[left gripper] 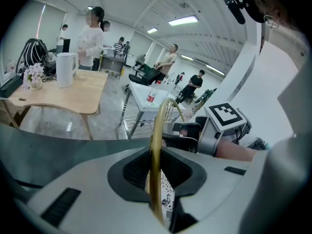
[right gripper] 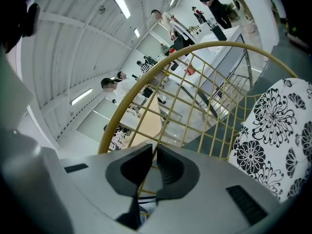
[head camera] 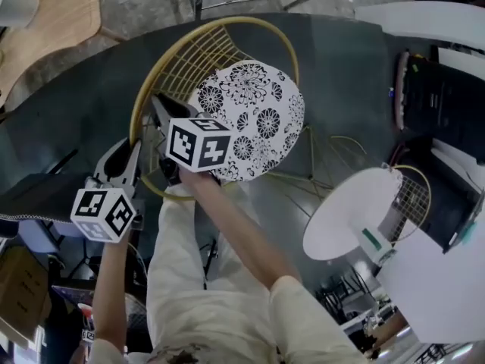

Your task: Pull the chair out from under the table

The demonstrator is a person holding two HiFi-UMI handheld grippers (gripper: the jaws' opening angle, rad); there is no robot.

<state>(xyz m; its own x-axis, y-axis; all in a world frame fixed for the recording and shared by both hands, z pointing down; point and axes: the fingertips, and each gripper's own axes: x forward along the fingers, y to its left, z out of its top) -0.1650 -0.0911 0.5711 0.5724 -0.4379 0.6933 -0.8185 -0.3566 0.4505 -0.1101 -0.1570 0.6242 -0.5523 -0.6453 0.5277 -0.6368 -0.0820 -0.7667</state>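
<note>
- Head view: a gold wire chair [head camera: 151, 74] with a round hoop rim stands on a dark grey-green surface [head camera: 76, 105].
- A round white cushion with black flower print [head camera: 254, 120] lies on the seat.
- The left gripper [head camera: 133, 152] is at the near left part of the rim. The right gripper [head camera: 161, 108] is just beside it, further in, at the wire back.
- A white round table top [head camera: 341, 218] lies to the right. The seat is clear of it and not beneath it.
- Left gripper view: the jaws are clenched on the chair's gold rim tube, which runs upright between the dark pads and arches away above them.
- Part of the printed cushion shows below the pads. The right gripper's marker cube is close by on the right.
- Beyond stand a light wooden table [left gripper: 63, 89] carrying a white jug [left gripper: 66, 68], and several people [left gripper: 92, 38] further back in the hall.
- Right gripper view: the jaws are nearly together, grasping one thin gold wire of the chair's grid back [right gripper: 204, 101].
- The hoop rim curves overhead, and the cushion sits at the right, apart from the pads.
</note>
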